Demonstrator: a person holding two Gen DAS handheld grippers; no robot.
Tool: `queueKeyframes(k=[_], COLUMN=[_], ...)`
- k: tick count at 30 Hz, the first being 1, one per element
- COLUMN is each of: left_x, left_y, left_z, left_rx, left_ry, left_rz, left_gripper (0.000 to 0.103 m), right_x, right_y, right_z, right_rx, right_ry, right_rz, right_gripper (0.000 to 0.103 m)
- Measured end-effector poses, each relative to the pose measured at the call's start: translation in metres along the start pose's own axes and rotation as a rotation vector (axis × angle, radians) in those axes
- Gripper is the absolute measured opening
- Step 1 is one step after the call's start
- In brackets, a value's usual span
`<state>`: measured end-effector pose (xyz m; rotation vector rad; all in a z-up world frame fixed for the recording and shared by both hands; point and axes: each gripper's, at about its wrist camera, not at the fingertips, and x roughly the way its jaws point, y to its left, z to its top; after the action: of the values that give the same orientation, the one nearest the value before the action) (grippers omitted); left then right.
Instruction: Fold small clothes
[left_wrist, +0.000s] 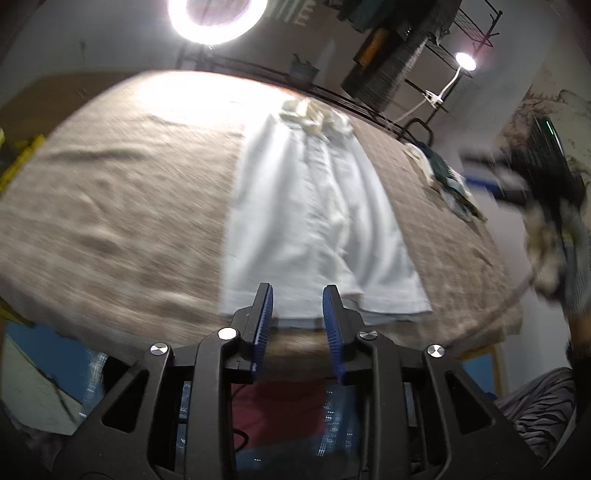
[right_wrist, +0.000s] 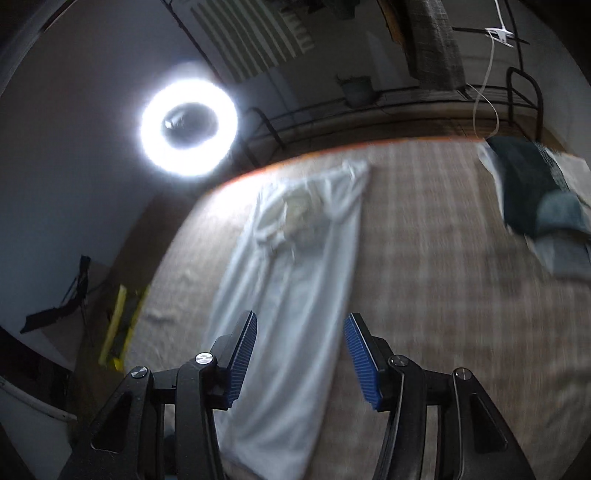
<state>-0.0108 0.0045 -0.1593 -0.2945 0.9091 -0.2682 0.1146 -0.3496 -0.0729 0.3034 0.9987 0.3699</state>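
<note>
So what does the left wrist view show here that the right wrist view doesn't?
Only the left wrist view: the right gripper, blurred at the right edge, a small lamp, and the table's near edge. Only the right wrist view: a yellow object at the left past the table. Both share the white garment laid long on the checked cloth, the ring light, the dark clothes pile, and open, empty jaws.

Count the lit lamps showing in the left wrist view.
2: a big glowing ring light at the top, left of centre, and a small round clip-on lamp by the wire rack, upper right. Others may be out of frame.
</note>
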Motion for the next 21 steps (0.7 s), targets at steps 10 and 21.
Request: queueKeyframes(k=[10,21], left_x=[0.023,0.052], left_y=[0.036,0.056], left_z=[0.022,0.013], left_rx=[-0.060,-0.179], left_ry=[0.169,0.271], left_rz=[0.006,-0.066], left_gripper=[0.036,0.036], right_x=[0.024,0.051], right_y=[-0.015,-0.029], right_z=[-0.112,-0.151], right_rx=[0.041,0.097], right_ry=[0.202,0.263], right_rz=[0.019,0.103], right_gripper=[0.053,0.053])
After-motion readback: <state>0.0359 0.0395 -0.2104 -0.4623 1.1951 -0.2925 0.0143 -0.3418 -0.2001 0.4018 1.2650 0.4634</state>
